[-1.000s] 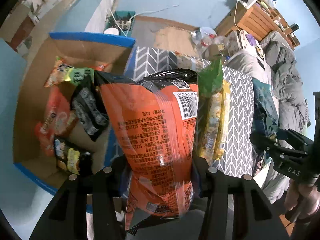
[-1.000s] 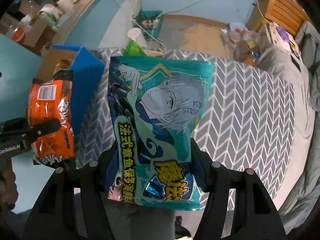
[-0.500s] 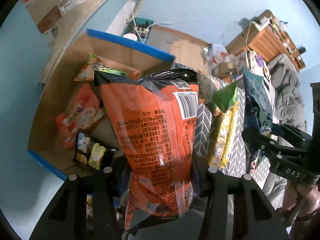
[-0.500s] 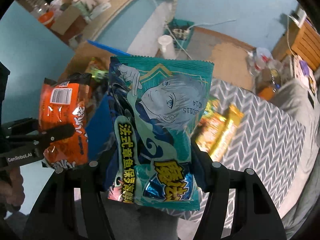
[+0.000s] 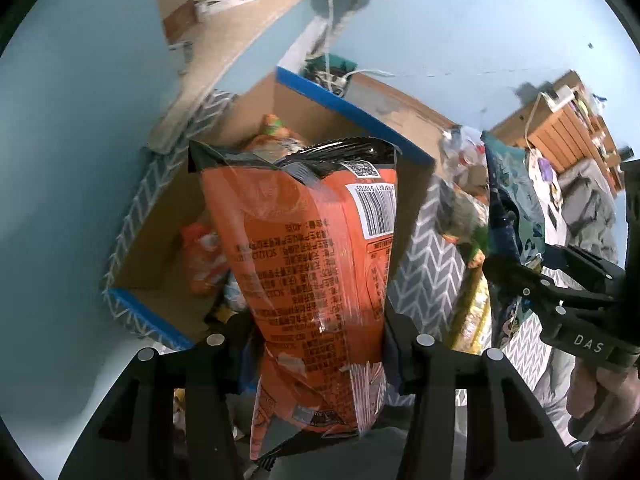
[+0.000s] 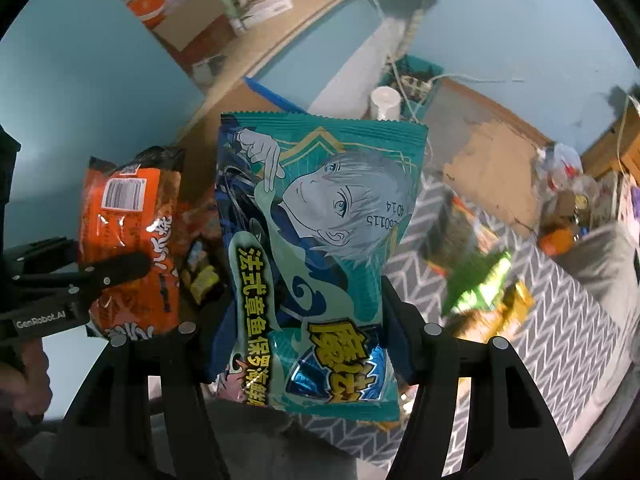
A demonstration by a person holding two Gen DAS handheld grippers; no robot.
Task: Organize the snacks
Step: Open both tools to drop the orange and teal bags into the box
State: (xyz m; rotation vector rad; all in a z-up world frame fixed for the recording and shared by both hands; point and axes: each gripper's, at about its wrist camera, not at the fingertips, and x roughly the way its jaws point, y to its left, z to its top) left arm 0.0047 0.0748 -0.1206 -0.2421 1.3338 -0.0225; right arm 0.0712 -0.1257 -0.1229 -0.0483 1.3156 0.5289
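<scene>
1. Left gripper (image 5: 320, 344): jaws partly closed, clamped on the lower part of the orange snack bag (image 5: 308, 264); bag stands upright between the fingers, barcode side toward the camera.
2. Right gripper (image 6: 308, 340): jaws partly closed, clamped on the teal snack bag (image 6: 316, 240), cartoon figure printed on its front, held upright.
3. Cardboard box (image 5: 352, 100): open top, blue-edged, directly behind and below the orange snack bag; several packets lie inside it.
4. Chevron cloth (image 6: 568, 320): grey and white, covers the surface beside the box.
5. Loose packets (image 6: 488, 288): green and yellow, blurred, lying on the chevron cloth to the right of the box.
</scene>
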